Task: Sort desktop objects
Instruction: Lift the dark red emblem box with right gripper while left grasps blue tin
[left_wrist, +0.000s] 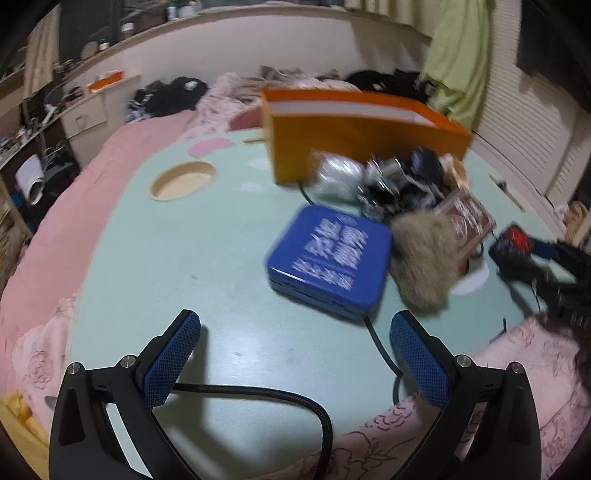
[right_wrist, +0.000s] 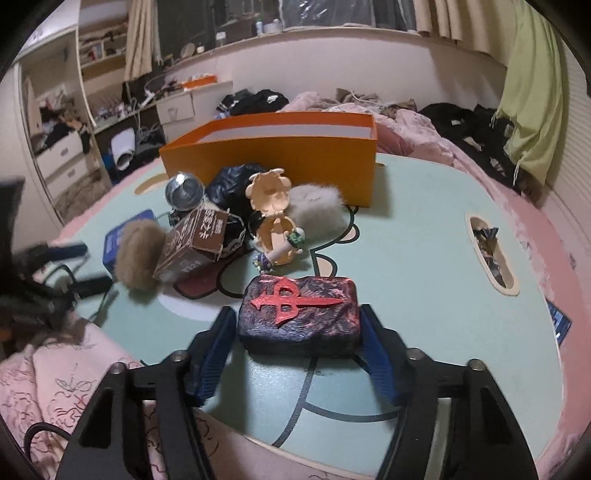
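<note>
Dark, red-crossed box (right_wrist: 299, 314) lies flat before a clutter pile (right_wrist: 229, 225) and orange box (right_wrist: 273, 162).

I see a mint-green tabletop (right_wrist: 424, 236) with dark outline drawings, an orange box (right_wrist: 273, 162) white inside, a blue tin (left_wrist: 328, 258) with white lettering, a dark block (right_wrist: 299, 314) bearing a red emblem, a tan puff (right_wrist: 138, 254), a grey puff (right_wrist: 317, 210), a brown carton (right_wrist: 194, 240), and blue mesh-textured gripper pads (left_wrist: 173, 358).

bedroom: pink quilted bedding (left_wrist: 55, 229) at 9 o'clock; white drawer unit (right_wrist: 176, 107) at 11; long wall ledge (right_wrist: 332, 35) at 12; green curtain (right_wrist: 532, 110) at 2; dim indoor light.
</note>
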